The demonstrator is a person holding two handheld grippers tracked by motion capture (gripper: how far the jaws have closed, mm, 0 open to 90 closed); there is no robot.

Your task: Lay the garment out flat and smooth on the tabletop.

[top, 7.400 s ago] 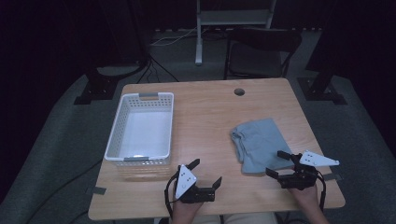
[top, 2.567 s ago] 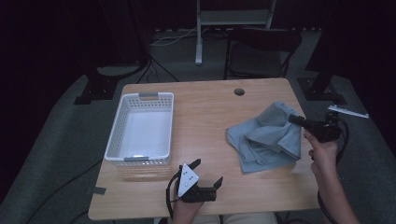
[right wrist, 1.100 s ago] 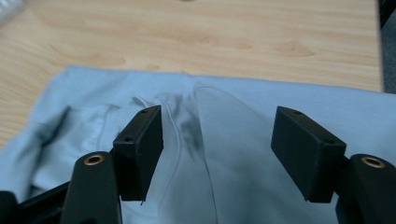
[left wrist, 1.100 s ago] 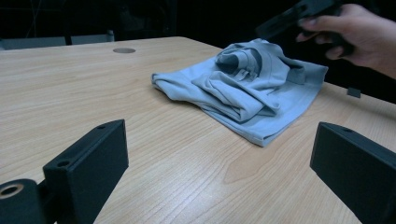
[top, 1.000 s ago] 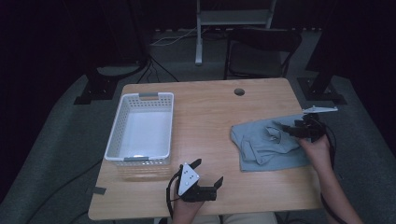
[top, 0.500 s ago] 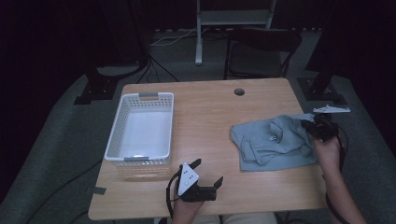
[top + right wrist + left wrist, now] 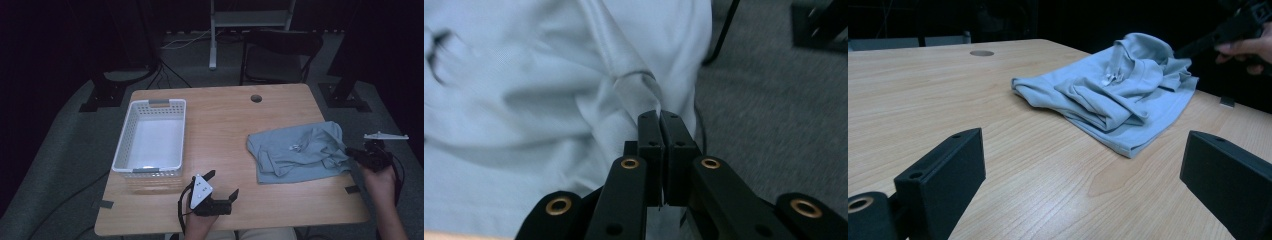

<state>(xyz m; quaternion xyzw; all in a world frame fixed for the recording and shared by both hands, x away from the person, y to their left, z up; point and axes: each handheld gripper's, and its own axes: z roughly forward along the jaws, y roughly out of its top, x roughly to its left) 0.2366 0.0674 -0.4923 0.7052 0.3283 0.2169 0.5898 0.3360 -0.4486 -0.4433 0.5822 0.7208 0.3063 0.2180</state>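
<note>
Black jaws of the left gripper (image 7: 220, 186) gape wide at the table's (image 7: 225, 112) near edge, six o'clock — nothing between them. Off at three o'clock, the right gripper (image 7: 350, 152) has pinched a fold of the pale blue shirt (image 7: 295, 150) lying rumpled there. Farther, at ten o'clock — a white basket (image 7: 152, 137).

A light blue polo shirt (image 7: 295, 152) is lying crumpled and partly folded on the right side of the wooden table, its collar facing up, its right edge bunching and reaching past the table's edge.
</note>
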